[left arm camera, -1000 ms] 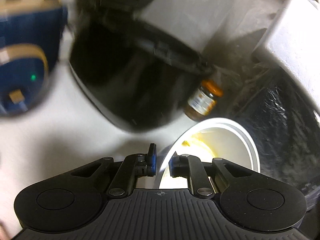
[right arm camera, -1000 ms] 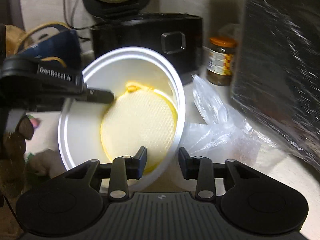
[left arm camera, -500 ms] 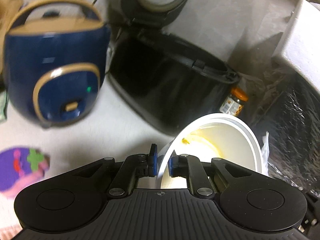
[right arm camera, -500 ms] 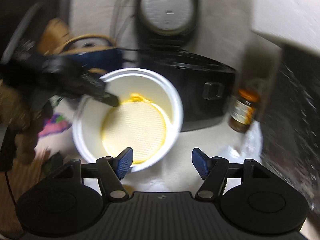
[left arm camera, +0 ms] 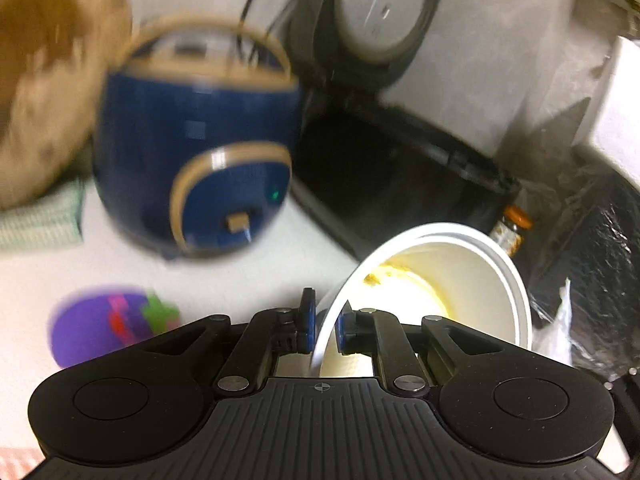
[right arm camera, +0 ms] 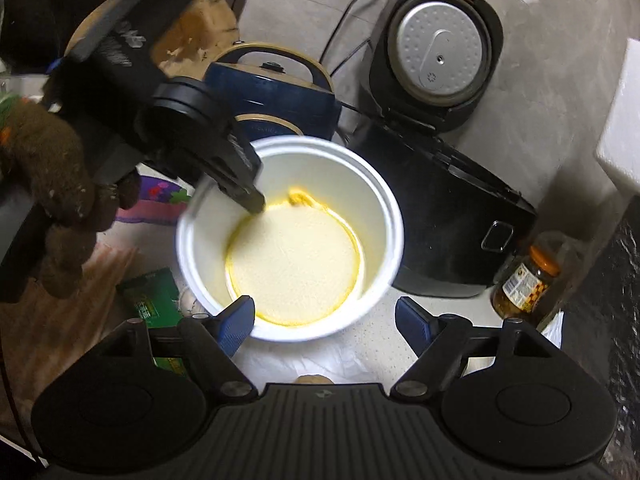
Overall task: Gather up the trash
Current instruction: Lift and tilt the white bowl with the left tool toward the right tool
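Left wrist: left gripper pinched on the white cup rim at 6 o'clock, cup tilted toward 2 o'clock. Thin wall, looks light and crushable; yellow residue inside could spill, so the rim hold suits.

Right wrist: right gripper wide open, empty. Cup hangs above the surface, jar at 3 o'clock.

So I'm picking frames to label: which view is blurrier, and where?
Left wrist view: heavy motion blur on the blue cooker and purple wrapper; the left gripper stays sharp. Right wrist view: mostly sharp, only the white cup rim smears.
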`<control>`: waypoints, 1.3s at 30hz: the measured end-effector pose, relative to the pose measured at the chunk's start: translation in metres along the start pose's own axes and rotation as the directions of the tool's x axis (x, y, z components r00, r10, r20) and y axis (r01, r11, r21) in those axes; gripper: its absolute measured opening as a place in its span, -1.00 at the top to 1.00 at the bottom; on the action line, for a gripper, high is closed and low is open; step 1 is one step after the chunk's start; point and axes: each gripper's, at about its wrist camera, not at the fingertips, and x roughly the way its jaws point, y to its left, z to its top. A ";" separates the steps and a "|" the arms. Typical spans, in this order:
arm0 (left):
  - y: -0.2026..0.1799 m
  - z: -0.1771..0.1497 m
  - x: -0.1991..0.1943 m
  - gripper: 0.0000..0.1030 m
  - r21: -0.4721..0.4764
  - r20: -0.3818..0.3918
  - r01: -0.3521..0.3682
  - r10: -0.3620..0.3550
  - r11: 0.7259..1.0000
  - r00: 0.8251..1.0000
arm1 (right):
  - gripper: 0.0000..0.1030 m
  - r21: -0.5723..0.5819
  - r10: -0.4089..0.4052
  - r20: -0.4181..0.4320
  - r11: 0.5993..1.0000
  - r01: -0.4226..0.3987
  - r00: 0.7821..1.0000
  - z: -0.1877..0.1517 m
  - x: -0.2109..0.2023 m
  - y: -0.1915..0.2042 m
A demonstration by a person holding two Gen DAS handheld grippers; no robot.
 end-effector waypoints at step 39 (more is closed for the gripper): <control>-0.080 -0.045 -0.077 0.73 0.528 0.100 0.179 -0.271 0.830 0.957 | -0.32 -0.145 -0.189 0.079 0.969 0.199 0.979 0.016 -0.025 0.025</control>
